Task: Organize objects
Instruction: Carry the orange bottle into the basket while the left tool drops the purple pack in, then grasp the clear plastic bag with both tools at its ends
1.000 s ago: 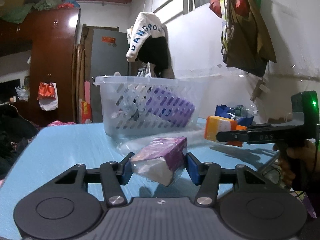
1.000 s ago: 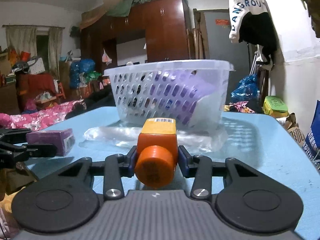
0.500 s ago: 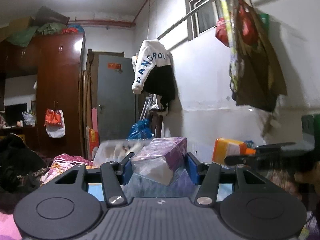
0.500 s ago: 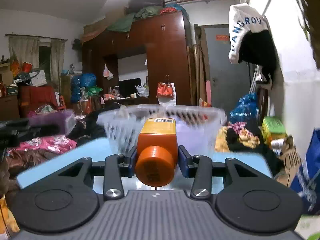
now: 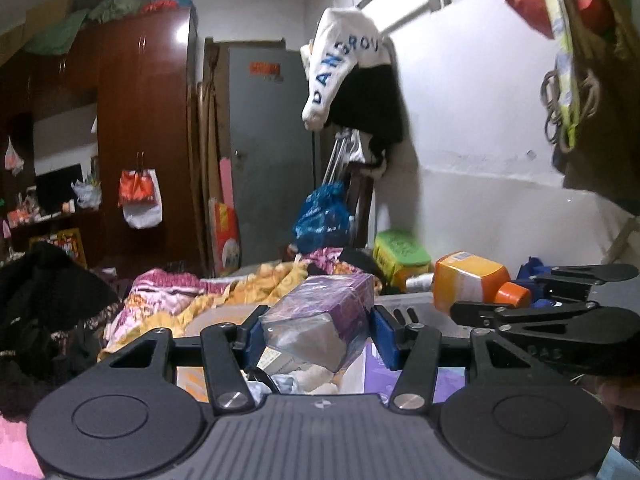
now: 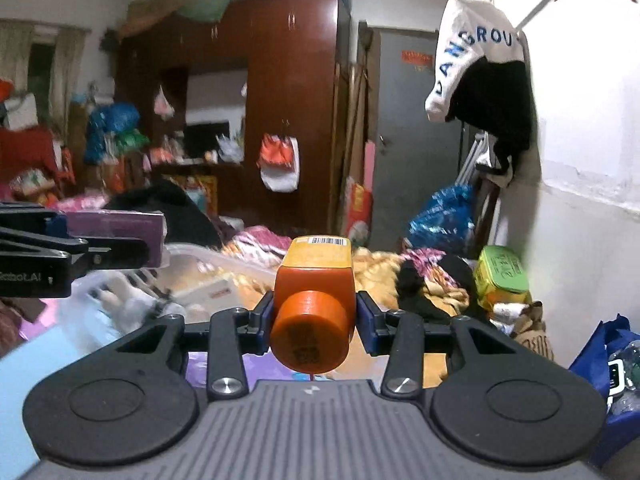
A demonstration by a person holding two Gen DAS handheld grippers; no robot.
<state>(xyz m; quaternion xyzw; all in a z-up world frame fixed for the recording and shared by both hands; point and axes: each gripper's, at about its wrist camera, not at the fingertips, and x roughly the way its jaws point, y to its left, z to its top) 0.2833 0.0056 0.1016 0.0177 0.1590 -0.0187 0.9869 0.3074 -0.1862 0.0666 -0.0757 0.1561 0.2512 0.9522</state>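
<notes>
Between L fingers [image 5: 316, 334], plastic-wrapped purple box [image 5: 320, 328]; R fingers [image 6: 314, 316] clamped on orange bottle [image 6: 314, 308]

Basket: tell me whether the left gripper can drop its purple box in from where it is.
Probably yes. The left gripper holds the purple box above the basket, whose open top shows below with nothing covering it; the right gripper is off to the side.

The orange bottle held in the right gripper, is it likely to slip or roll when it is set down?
The orange bottle looks like rigid plastic and keeps its shape between the right gripper fingers, so it probably will not deform. Its body seems flat-sided, so rolling is unlikely. The smooth surface may be somewhat slippery. Its weight cannot be judged.
</notes>
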